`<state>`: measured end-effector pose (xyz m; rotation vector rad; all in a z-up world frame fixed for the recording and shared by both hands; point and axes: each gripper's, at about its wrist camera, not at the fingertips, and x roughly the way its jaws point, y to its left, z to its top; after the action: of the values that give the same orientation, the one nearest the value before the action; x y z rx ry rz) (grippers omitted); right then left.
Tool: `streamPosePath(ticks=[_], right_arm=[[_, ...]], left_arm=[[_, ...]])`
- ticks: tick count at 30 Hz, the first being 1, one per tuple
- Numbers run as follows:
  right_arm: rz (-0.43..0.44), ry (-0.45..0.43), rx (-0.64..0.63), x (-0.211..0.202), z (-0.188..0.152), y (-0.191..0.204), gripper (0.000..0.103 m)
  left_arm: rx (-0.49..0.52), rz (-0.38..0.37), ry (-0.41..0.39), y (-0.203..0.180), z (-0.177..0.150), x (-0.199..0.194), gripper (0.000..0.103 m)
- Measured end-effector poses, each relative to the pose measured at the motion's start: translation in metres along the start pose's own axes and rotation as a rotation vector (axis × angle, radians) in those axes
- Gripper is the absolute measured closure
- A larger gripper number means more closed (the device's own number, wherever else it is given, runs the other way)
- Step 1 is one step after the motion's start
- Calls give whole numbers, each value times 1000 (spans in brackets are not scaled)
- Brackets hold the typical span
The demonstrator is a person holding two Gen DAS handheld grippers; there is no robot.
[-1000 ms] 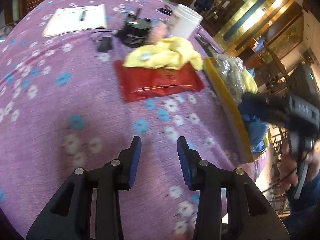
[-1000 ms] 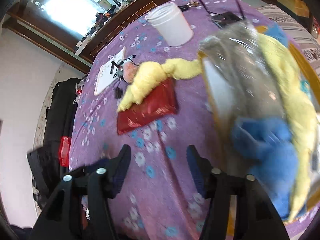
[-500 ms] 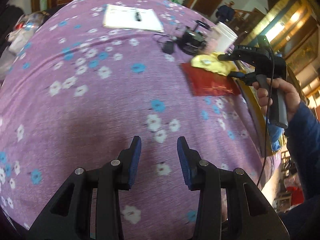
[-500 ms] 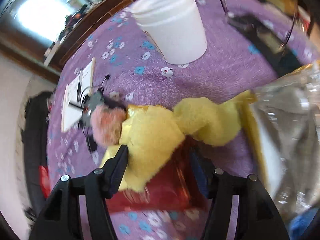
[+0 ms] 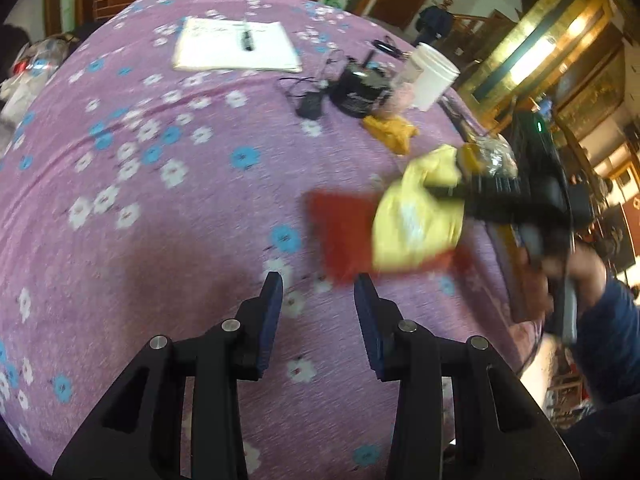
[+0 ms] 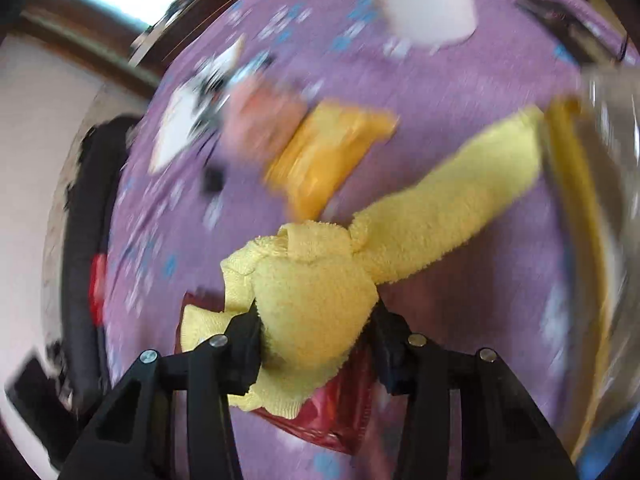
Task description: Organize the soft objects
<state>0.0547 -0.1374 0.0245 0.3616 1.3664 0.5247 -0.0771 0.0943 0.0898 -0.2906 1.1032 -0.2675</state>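
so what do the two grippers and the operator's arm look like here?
Both are black plastic frames with triangular cutouts and silver bolts. The left gripper has dark blue pads. The right gripper looks the same build, with a black pistol-style handle in the left view. The person's sleeve is dark blue.

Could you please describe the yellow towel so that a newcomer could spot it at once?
On the purple flowered tablecloth, find the flat red packet. The fluffy yellow towel lies bunched over it, between the closing right gripper; unlike the smooth orange packet beyond, it's soft terry.

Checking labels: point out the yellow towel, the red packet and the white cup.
yellow towel [image 6: 312,300]: right wrist view, bunched middle.
red packet [image 5: 340,232]: left wrist view, uncovered left half.
white cup [image 5: 432,80]: left wrist view, side wall.
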Motion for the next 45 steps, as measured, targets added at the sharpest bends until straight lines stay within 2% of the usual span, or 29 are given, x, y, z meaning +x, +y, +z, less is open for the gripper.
streamPosePath(ticks=[1,3,6,8,10,11,13,14,16,18,19,21,23,24,25,26,27,28,30,33,37,39,41,42,45], right_arm=[[35,14,-4,-3,-15,1,60],[55,-30,-18,-19,-31,0,61],[-33,-128,-107,-56,-47,2,61],[-33,-158,-132,-77,-56,-2,61],[-32,-175,-155,-93,-66,-3,61],[-39,-180,-166,-100,-72,-4,61],[-24,-185,-173,-105,-77,-7,61],[-15,-188,-169,-104,-80,-5,61],[3,-188,-156,-108,-91,-9,61],[-4,-199,-146,-114,-97,-12,61],[-7,-204,-139,-114,-96,-10,61],[-10,-216,-123,-117,-99,-9,61],[-20,-229,-109,-123,-106,-12,61],[-21,-233,-103,-124,-107,-12,61],[-20,-239,-94,-127,-110,-13,61],[-22,-242,-85,-127,-110,-13,61],[-25,-245,-81,-128,-112,-13,61],[-27,-248,-79,-129,-113,-13,61],[-32,-256,-75,-131,-116,-13,61],[-33,-266,-67,-133,-120,-14,61],[-36,-268,-57,-132,-120,-14,61],[-37,-264,-66,-131,-118,-12,61],[-42,-254,-81,-127,-116,-8,61],[-46,-249,-89,-126,-116,-7,61],[-90,-235,-149,-120,-112,2,61]], left_arm=[[11,-16,4,-5,2,1,66],[37,-39,9,-14,6,2,66],[128,-36,21,-31,10,5,66],[222,-36,69,-43,12,13,66],[355,-11,148,-54,14,24,66],[425,15,159,-60,15,25,66],[648,67,183,-73,11,28,66],[717,87,196,-77,9,29,66],[893,71,251,-89,3,33,66],[1004,57,285,-94,2,38,66],[1029,41,322,-96,4,43,66],[1048,20,356,-101,6,51,66],[1076,25,328,-106,12,55,65],[1069,10,342,-105,16,60,61],[1058,-15,378,-104,18,67,50],[1052,-37,417,-104,20,73,28],[1045,-57,469,-102,21,81,18],[1055,-58,493,-103,18,86,13],[1096,-16,480,-104,19,93,13],[1102,11,476,-103,26,103,13],[1133,9,490,-106,22,118,13],[1135,26,463,-107,17,120,11],[1060,31,426,-106,18,119,12],[990,38,405,-103,18,117,13],[781,67,304,-91,9,103,24]])
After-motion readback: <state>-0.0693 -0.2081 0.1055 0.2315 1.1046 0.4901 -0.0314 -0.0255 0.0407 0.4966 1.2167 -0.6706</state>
